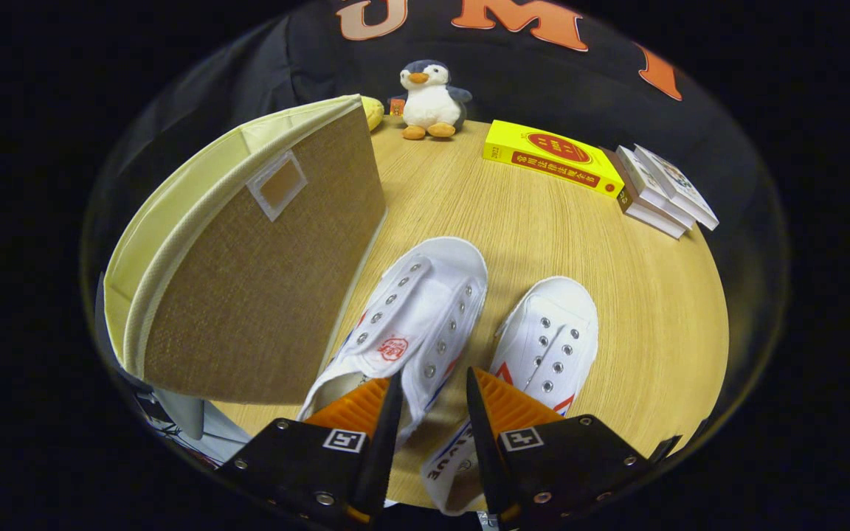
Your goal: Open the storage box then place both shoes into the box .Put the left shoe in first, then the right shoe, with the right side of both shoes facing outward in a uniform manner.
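Shoes waiting on the table, storage box lid already up.
Left shoe [414, 313] lies just ahead of the hand-held gripper [432, 394], whose fingers are spread apart and empty; right shoe [543, 346] lies beside it, storage box [248, 258] to the left. Judged step: picking the left shoe, which calls for closing on its near side wall.

You are working on a round, light wooden table [543, 243] with fine grain running across it. Behind the table, black cloth [513, 81] is hanging as the booth's wall, and light is falling evenly across the tabletop.
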Demonstrator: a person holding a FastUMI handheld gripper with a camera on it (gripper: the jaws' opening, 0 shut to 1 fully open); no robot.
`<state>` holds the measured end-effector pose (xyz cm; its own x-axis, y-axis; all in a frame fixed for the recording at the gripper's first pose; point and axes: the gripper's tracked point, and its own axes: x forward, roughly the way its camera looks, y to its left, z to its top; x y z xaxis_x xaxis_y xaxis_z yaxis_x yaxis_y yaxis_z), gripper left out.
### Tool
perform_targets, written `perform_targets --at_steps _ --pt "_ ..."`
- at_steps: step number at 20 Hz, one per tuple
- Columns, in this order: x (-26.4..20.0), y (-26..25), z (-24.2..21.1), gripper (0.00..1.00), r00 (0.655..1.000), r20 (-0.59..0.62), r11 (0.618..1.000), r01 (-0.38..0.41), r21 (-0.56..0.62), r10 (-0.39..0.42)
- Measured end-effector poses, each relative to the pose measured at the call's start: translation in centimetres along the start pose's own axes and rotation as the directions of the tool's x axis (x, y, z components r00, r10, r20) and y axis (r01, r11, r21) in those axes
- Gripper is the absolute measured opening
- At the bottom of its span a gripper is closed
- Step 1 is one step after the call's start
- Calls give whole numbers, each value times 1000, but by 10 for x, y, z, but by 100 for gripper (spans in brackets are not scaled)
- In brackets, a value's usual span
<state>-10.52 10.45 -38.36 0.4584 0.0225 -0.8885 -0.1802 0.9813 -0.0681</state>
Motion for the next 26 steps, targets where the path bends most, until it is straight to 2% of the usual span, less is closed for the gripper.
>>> perform_targets --at_steps 3,8,9,10,11,13,16,21,26 --pt "15 -1 9 44 998 60 999 24 28 -26" --pt "28 1 8 42 999 36 997 11 79 -13" --pt "28 -1 9 39 999 40 996 18 86 -21" --pt "30 -6 8 36 999 31 994 32 101 -35" --pt "28 -8 7 22 999 13 991 37 125 -39" --pt "26 -7 6 7 1000 -7 981 14 195 -13" --pt "16 -2 5 5 999 -37 957 -18 288 30" --pt "-15 -2 25 5 998 -6 930 -53 364 59" --pt "-63 -8 66 5 999 23 918 -50 394 44"
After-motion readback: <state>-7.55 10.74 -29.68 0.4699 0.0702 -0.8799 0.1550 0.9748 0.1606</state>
